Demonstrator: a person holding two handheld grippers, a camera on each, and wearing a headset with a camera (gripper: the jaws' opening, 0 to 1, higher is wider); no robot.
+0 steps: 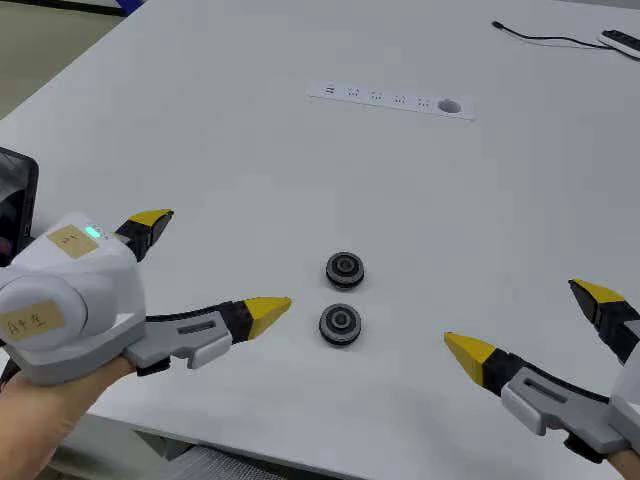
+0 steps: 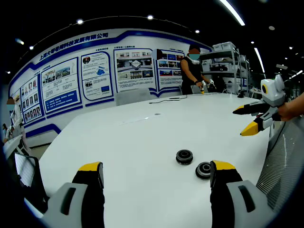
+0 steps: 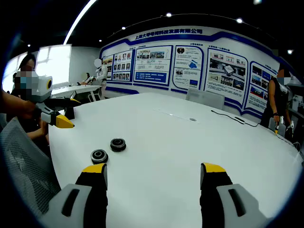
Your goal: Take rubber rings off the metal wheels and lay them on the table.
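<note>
Two small metal wheels with black rubber rings lie flat on the white table: the far wheel [image 1: 345,269] [image 2: 184,156] [image 3: 118,144] and the near wheel [image 1: 340,324] [image 2: 204,170] [image 3: 99,156]. My left gripper [image 1: 210,262] [image 2: 156,167] [image 3: 66,114] hovers open to the left of them, yellow tips apart, nothing between them. On the other side, my right gripper [image 1: 533,322] [image 3: 154,170] [image 2: 247,119] is open too, to the right of the wheels and a little nearer the table's front edge.
A white power strip [image 1: 390,100] is set into the table farther back. A black cable [image 1: 540,38] runs at the far right corner. A dark device [image 1: 18,205] stands at the left edge. A person [image 2: 192,66] stands at the table's far end.
</note>
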